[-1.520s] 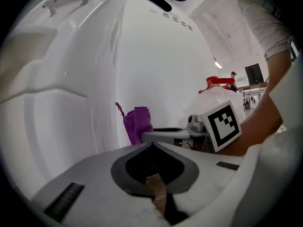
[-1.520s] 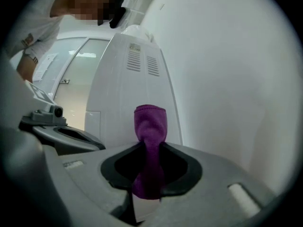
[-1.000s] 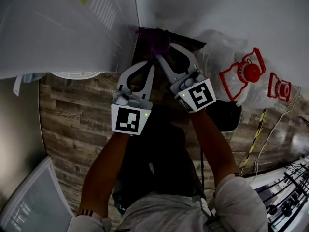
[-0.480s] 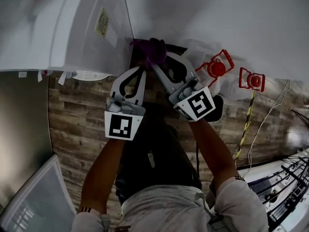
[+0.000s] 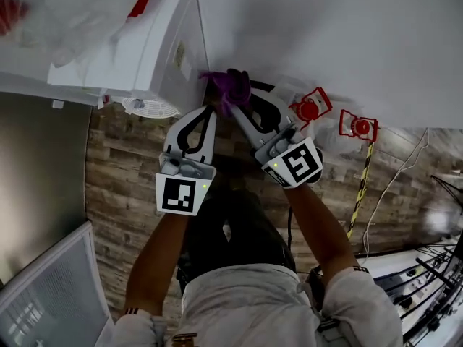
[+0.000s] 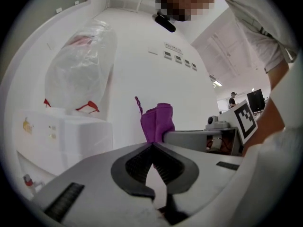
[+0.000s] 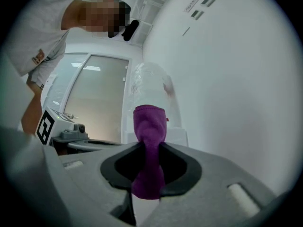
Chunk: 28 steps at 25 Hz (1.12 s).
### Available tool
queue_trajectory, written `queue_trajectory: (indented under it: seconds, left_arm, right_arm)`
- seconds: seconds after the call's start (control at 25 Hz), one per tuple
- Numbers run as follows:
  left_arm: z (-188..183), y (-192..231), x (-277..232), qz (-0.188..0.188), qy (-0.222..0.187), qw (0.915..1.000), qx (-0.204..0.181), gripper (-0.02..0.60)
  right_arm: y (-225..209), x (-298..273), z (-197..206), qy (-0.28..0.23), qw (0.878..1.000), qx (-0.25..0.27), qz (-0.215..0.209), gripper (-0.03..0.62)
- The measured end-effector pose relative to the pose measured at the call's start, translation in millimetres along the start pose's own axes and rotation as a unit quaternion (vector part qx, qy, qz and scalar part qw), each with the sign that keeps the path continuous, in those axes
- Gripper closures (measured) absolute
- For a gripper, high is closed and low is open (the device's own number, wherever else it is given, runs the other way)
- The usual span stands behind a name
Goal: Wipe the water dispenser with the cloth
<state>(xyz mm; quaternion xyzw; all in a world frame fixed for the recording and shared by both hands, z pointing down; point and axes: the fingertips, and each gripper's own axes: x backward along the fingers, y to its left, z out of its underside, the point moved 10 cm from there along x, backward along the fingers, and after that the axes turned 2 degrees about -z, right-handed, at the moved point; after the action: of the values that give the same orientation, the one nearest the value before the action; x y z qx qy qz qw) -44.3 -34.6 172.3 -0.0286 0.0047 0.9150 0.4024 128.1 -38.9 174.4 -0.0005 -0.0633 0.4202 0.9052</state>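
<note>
The head view looks steeply down from above, each gripper view runs close along its own jaws toward the far wall [image 5: 325, 35], and all three share the purple cloth [image 5: 228, 89] and water dispenser [image 5: 130, 56].

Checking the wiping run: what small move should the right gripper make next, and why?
Probably slide the purple cloth leftward onto the white side of the water dispenser. The right gripper is shut on the cloth, which sits close beside the dispenser's edge; contact cannot be confirmed. The left gripper is shut, empty.
</note>
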Motion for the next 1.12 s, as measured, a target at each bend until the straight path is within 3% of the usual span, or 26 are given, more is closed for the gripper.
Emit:
queue_trajectory:
  seconds: [0.28,0.6,1.12]
  left_arm:
    - [-77,1,34,-0.023,-0.019,0.9994,0.016,0.583]
    - [-153,1,57,-0.01,-0.056,0.9981,0.023,0.583]
    - [-213,2,100,-0.009,-0.098,0.9947,0.031,0.583]
  right_arm:
    - [33,-2,-79,-0.006,1.0,-0.004,-0.021,0.503]
    - [56,-5,-152,-0.021,0.999,0.006,-0.035,0.502]
    - [95,3,-209,-0.039,0.998,-0.006,-0.042,0.503]
